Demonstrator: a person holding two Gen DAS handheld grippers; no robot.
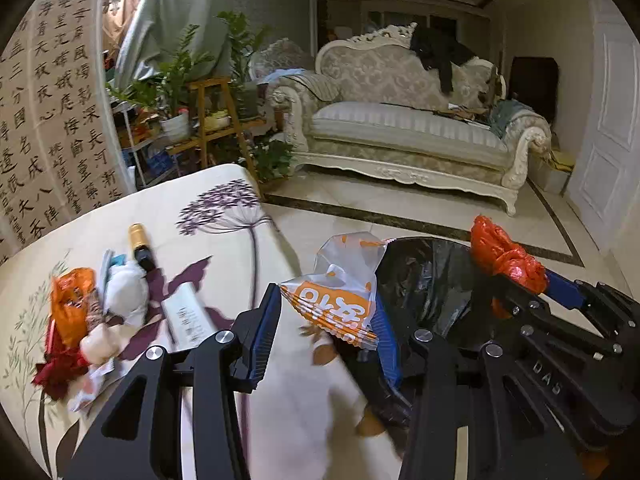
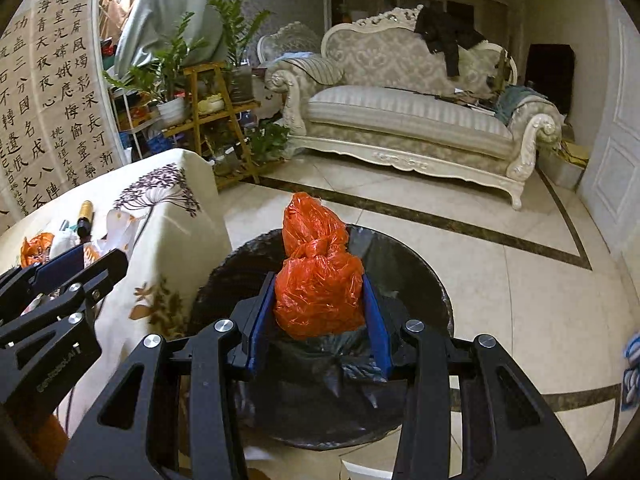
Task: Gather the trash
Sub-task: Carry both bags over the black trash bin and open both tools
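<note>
In the left wrist view my left gripper [image 1: 326, 320] is shut on an orange-and-white snack wrapper [image 1: 340, 300], held past the table's edge beside the black-lined trash bin [image 1: 424, 280]. My right gripper [image 2: 320, 300] is shut on a knotted orange plastic bag [image 2: 320, 276] and holds it over the bin's open black liner [image 2: 420, 280]. The same bag [image 1: 504, 256] shows at the right of the left wrist view. On the floral tablecloth [image 1: 200, 216] lies a pile of trash: an orange wrapper [image 1: 72, 304], a white tissue wad [image 1: 124, 292], a gold-capped bottle [image 1: 140, 244] and a white packet [image 1: 186, 316].
A cream sofa [image 2: 400, 120] with a black garment on it stands across the tiled floor [image 2: 520, 280]. A wooden plant stand [image 2: 212, 112] with potted plants stands behind the table. A calligraphy screen [image 2: 52, 100] rises at the left, and a white door [image 2: 616, 160] is at the right.
</note>
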